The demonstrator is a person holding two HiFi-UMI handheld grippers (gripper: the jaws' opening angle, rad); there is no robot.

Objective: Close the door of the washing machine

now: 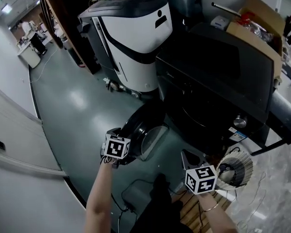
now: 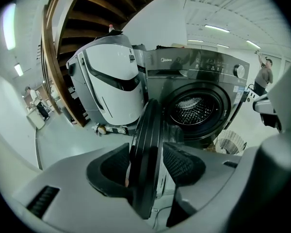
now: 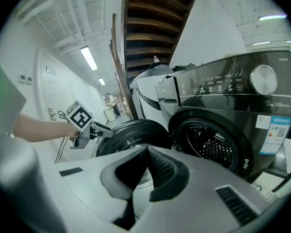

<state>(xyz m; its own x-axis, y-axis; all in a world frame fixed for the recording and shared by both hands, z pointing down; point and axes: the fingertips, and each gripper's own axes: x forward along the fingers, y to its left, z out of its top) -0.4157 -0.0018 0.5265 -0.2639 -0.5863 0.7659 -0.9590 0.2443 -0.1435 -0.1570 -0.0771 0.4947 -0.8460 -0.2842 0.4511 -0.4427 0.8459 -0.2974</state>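
A dark front-loading washing machine stands at the right, its drum opening uncovered. Its round black door hangs swung out to the left. My left gripper straddles the door's outer rim, and its wide-set pads close on the rim from both sides. The right gripper view also shows the left gripper on the door. My right gripper hovers in front of the machine, shut with nothing in it; its fingertips meet below the drum opening.
A big white-and-grey appliance stands left of the washer. An open cardboard box sits on top at the back. A white wire basket and a wooden pallet lie near my right arm. A cable runs across the floor. A person stands far right.
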